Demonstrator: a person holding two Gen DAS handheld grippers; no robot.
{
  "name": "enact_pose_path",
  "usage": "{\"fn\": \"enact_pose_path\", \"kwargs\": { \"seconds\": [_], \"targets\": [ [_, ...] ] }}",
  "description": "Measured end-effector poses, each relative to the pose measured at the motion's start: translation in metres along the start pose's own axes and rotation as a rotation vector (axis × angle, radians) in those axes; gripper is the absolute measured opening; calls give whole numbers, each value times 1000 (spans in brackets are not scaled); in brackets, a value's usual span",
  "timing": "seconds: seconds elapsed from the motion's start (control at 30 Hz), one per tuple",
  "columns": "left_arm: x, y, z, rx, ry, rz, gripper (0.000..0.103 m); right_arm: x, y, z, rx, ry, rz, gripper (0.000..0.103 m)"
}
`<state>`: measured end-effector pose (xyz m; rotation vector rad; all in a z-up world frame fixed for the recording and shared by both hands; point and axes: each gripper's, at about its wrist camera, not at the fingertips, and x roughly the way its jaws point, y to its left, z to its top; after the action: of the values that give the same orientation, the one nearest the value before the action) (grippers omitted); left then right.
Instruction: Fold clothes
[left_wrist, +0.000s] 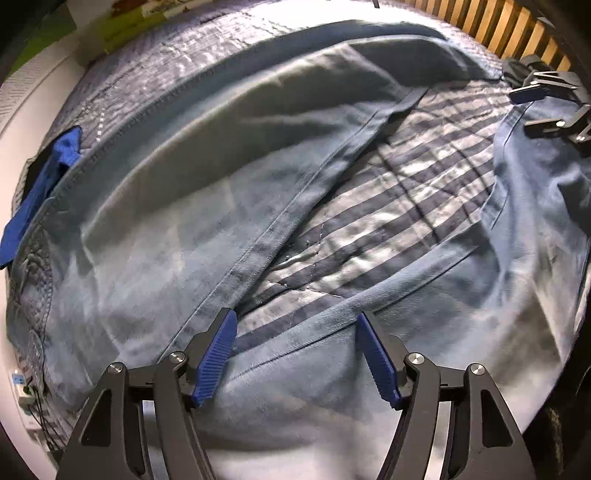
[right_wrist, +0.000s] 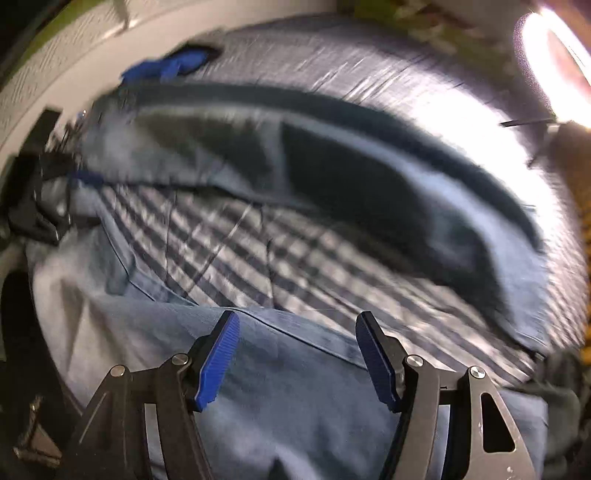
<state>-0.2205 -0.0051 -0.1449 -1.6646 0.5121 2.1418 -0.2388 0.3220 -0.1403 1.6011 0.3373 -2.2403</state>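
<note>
Striped quilt (left_wrist: 399, 206) under blue trousers (left_wrist: 177, 206), slatted headboard (left_wrist: 491, 26) behind

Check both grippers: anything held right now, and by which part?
Nothing held. The left gripper stands open above the blue trousers on the striped bedcover, pads off the cloth. The right gripper is open above them too.
</note>
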Motion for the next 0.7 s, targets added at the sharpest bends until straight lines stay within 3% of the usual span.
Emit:
{"fn": "enact_pose_path", "kwargs": {
  "seconds": [0.13, 0.2, 0.27, 0.3, 0.33, 0.37, 0.43, 0.47, 0.6, 0.7],
  "targets": [
    [12, -2, 4, 27, 26, -45, 71, 32, -8, -8, -44, 97, 49, 62],
    [12, -2, 4, 31, 27, -70, 69, 42, -15, -14, -51, 133, 29, 62],
    [10, 0, 1, 26, 27, -114, 53, 46, -22, -26, -43, 152, 33, 62],
    [7, -1, -1, 26, 18, -121, 40, 43, -24, -30, -38, 141, 45, 61],
    [4, -4, -3, 37, 9, -106, 26, 39, -24, -37, -38, 132, 44, 53],
    [2, -8, -5, 54, 2, -89, 21, 37, -23, -41, -46, 129, 21, 44],
    [-3, -16, -10, 75, -11, -43, 10, 31, -21, -49, -59, 117, -37, 6],
    [-6, -18, -13, 72, -11, -24, 9, 27, -19, -54, -56, 116, -44, 1],
    [-31, -13, -15, 14, -69, 5, 6, -8, -7, -68, -109, 9, -174, 0],
    [-50, -3, -9, -23, -128, 63, 5, -36, -24, -68, -7, -76, -254, 0]
  ]
}}
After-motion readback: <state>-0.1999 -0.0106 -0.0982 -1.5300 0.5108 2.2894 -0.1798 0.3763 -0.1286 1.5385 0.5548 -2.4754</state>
